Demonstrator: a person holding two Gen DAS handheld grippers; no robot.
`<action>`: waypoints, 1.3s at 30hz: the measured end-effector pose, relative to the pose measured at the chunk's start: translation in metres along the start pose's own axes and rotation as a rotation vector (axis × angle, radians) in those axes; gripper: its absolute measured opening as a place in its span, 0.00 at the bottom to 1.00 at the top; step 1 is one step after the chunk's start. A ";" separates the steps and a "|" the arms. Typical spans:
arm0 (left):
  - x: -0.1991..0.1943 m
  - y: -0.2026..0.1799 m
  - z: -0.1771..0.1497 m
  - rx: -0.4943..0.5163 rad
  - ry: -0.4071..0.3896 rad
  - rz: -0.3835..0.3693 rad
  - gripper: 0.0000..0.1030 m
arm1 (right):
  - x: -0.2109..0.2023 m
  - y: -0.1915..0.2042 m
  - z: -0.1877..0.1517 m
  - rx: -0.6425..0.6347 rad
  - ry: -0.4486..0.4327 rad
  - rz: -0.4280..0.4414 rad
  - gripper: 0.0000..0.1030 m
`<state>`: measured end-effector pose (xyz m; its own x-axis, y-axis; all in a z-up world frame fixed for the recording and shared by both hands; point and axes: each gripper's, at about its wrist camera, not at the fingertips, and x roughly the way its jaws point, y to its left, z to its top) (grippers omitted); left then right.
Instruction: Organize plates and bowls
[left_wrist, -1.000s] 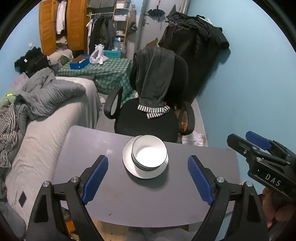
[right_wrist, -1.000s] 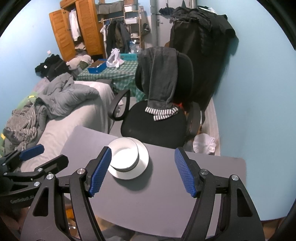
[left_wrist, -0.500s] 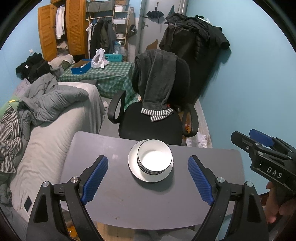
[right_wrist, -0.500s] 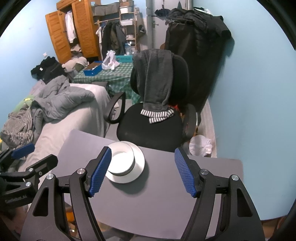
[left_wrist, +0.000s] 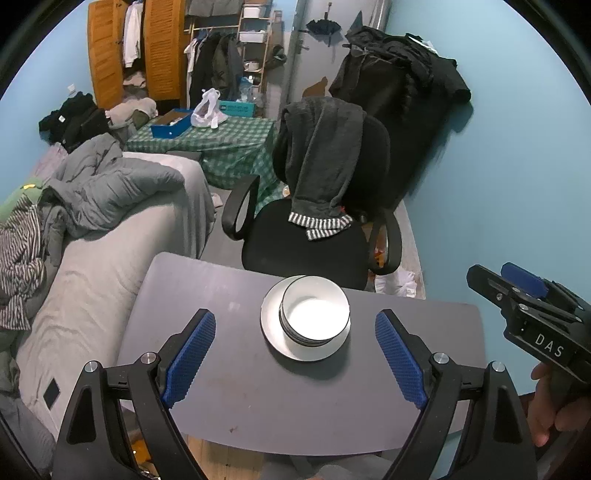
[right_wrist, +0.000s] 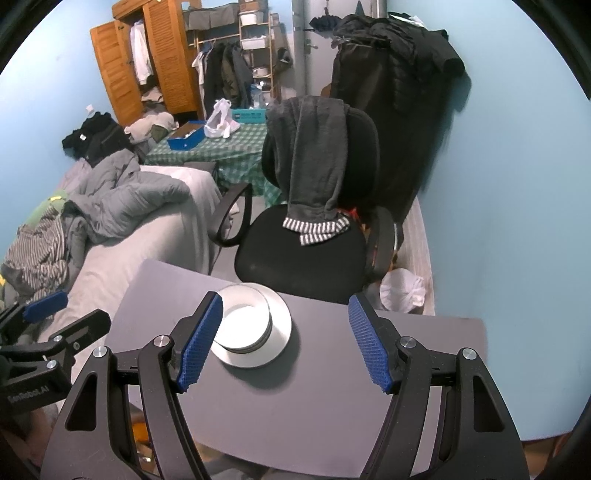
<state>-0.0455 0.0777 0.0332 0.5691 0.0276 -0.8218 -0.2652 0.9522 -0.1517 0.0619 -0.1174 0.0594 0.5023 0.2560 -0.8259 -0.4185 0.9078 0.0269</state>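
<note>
Left wrist view: the left gripper (left_wrist: 295, 354) is hanging over the near half of the grey table (left_wrist: 229, 398), jaws standing wide apart with nothing between the pads. The stack of bowls (left_wrist: 314, 314) is sitting on a white plate (left_wrist: 273, 332) close to the table's far edge, about midway along it, in front of the office chair (left_wrist: 306, 240). Against a second ago, the stack is showing slightly higher and further right in this view, and the far edge and far-left corner are showing more fully; the camera is drifting a little, not the dishes. The bowls are sitting on the plate the same way as before. The right gripper (left_wrist: 532, 295) is poking in off the table's right edge, a hand (left_wrist: 546, 406) around its handle; from here I cannot tell how its jaws stand.

Right wrist view: the right gripper (right_wrist: 284, 339) is holding steady, jaws spread and empty. The bowls (right_wrist: 245, 321) and plate (right_wrist: 275, 347) are lying partly behind its left finger (right_wrist: 199, 341), apart from it, near the far edge. This framing is hardly differing from half a second ago. The left gripper (right_wrist: 48, 332) is showing past the table's left edge.

Reading: dishes are already stacked, both claws are clear of them. The sorting looks finished or pausing; nothing is being carried.
</note>
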 end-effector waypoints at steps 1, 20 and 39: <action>0.000 0.001 0.000 -0.001 0.003 0.001 0.87 | 0.000 0.001 0.000 -0.002 0.002 0.001 0.68; 0.002 0.003 -0.006 0.017 0.023 0.070 0.87 | 0.002 0.009 -0.004 -0.004 0.014 0.002 0.68; -0.001 0.002 -0.007 0.007 0.035 0.074 0.87 | 0.003 0.007 -0.004 -0.002 0.017 0.002 0.68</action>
<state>-0.0515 0.0771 0.0300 0.5209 0.0875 -0.8491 -0.3004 0.9499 -0.0863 0.0573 -0.1111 0.0548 0.4884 0.2520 -0.8354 -0.4211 0.9066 0.0273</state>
